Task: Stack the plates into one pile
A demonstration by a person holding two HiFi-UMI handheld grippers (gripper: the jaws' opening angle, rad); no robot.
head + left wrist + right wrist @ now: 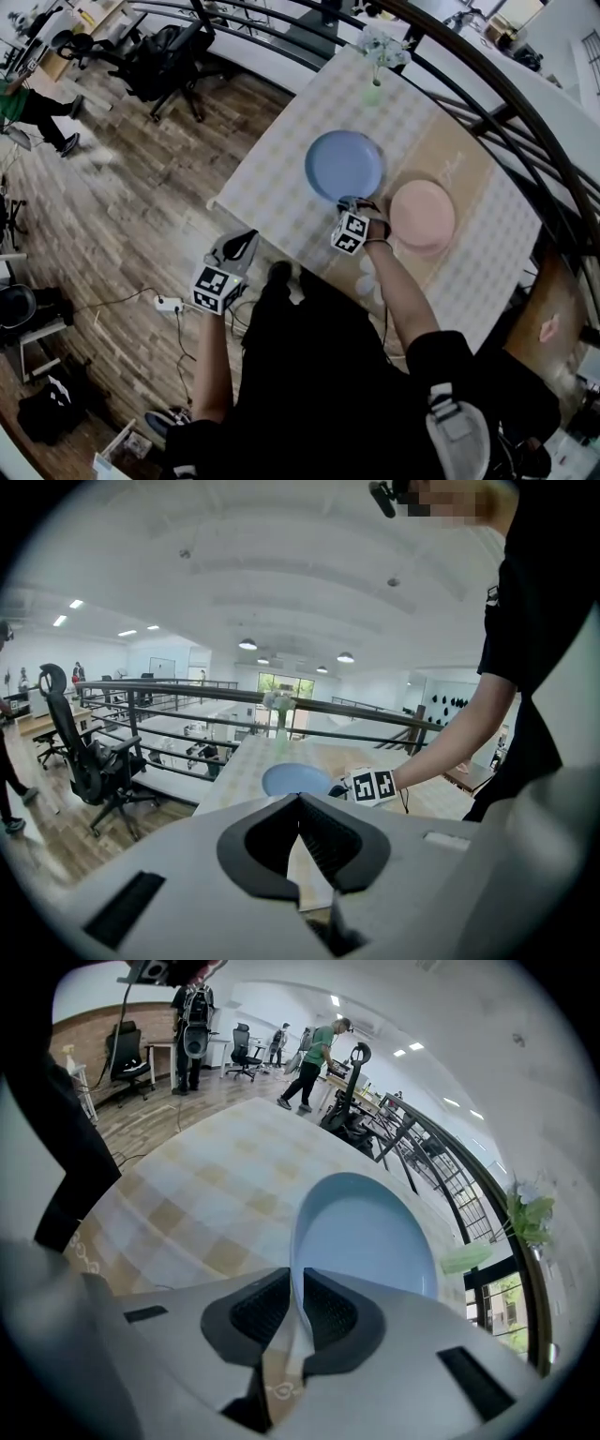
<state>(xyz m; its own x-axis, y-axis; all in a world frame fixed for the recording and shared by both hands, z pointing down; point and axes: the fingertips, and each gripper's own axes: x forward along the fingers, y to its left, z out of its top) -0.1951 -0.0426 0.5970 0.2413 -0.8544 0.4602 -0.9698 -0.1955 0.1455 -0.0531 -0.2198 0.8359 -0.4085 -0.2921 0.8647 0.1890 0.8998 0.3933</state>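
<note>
A blue plate (344, 164) lies on the checked tablecloth (272, 169), and a pink plate (422, 214) rests to its right on a tan runner. My right gripper (350, 201) is at the blue plate's near rim. In the right gripper view the blue plate (366, 1232) has its rim between the jaws, and the right gripper (296, 1283) is shut on it. My left gripper (242, 242) hangs off the table's left edge, over the wooden floor. In the left gripper view the left gripper (300, 803) is shut and holds nothing, with the blue plate (295, 780) far ahead of it.
A green vase with pale flowers (373, 89) stands at the table's far end. A curved black railing (487, 75) runs behind the table. An office chair (159, 56) and a power strip (169, 303) are on the floor at left.
</note>
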